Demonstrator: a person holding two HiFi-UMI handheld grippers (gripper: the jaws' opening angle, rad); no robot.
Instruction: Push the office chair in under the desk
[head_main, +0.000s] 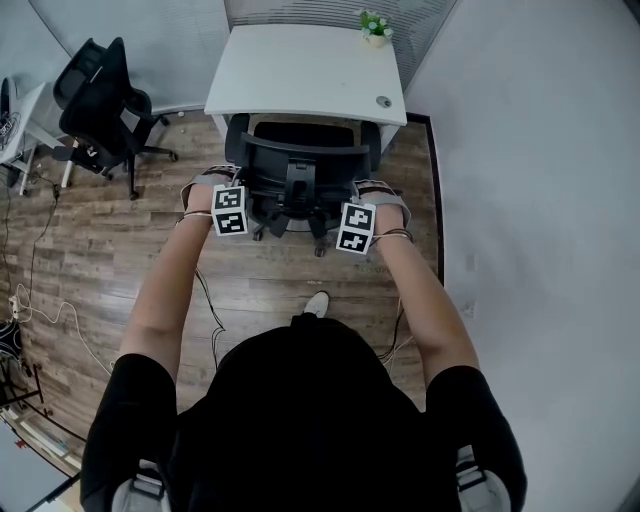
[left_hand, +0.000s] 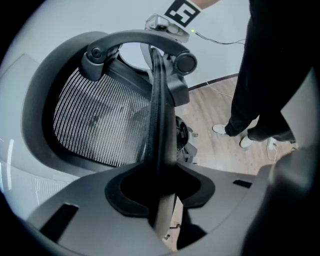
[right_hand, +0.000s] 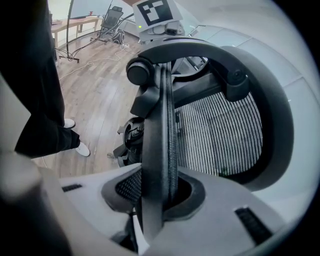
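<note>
Office chair against desk front edge; seat front hidden under tabletop, base mostly behind backrest. Left gripper clamps backrest's left rim, right gripper right rim. Head view: jaws hidden behind marker cubes.

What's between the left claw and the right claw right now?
The office chair's backrest fills that stretch, with the left claw and right claw clamped on its side edges; the head view shows it.

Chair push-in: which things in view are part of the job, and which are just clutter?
Job: office chair, backrest edge clamped in left gripper and right gripper; desk.
Lying about: second chair, potted plant.
</note>
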